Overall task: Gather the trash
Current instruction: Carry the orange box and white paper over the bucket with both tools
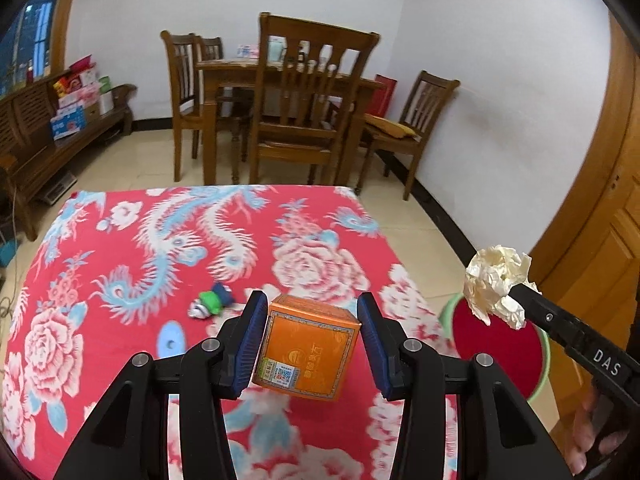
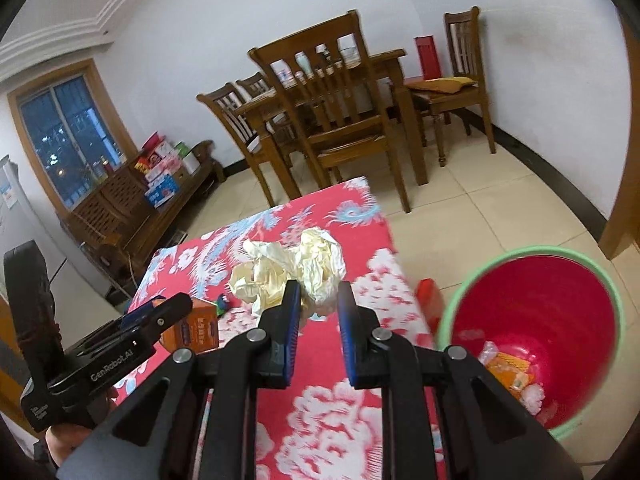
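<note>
An orange cardboard box (image 1: 308, 344) hangs above the table, with my left gripper (image 1: 312, 308) shut on its two sides. A crumpled ball of cream paper (image 2: 292, 272) is pinched at its lower edge by my right gripper (image 2: 318, 292), which is shut on it. In the left wrist view the right gripper (image 1: 516, 292) reaches in from the right with the paper ball (image 1: 496, 280) over the bin (image 1: 500, 356). The right wrist view shows the left gripper (image 2: 168, 308) with the orange box (image 2: 200, 324) at lower left. The red bin with a green rim (image 2: 616, 300) stands on the floor to the right of the table and holds several scraps.
The table (image 1: 120, 240) wears a red floral cloth (image 2: 340, 420). A small green and blue toy (image 1: 212, 302) lies on it. A red packet (image 2: 430, 300) sits between table edge and bin. Wooden chairs and a dining table (image 1: 280, 76) stand behind, and a bench with boxes (image 1: 76, 108) is at the left.
</note>
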Demonstrator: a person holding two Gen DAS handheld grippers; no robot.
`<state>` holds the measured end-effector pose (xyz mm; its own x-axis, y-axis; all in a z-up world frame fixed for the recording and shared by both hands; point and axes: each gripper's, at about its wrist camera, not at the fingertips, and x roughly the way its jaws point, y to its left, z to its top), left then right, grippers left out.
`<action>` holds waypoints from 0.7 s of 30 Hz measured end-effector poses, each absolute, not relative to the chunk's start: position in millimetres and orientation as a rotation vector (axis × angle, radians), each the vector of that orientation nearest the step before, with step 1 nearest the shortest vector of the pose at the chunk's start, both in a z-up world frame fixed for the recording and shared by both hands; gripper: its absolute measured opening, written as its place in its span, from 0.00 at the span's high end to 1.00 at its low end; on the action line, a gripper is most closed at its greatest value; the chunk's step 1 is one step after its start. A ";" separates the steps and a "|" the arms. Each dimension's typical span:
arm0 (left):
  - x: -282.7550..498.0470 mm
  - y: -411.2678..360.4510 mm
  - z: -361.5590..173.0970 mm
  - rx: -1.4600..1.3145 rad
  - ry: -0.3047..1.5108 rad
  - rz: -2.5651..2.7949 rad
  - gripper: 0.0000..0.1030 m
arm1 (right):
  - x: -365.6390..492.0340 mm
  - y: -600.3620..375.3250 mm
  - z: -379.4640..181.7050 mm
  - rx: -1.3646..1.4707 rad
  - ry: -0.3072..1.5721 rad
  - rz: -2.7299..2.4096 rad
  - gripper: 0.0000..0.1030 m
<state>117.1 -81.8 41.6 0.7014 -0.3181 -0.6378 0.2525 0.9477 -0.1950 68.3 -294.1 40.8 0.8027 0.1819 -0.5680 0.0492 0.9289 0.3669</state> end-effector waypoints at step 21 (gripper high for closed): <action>91.5 -191.1 39.7 0.010 0.757 -0.539 0.54 | 27.1 -406.8 -16.5 0.551 0.736 -0.199 0.79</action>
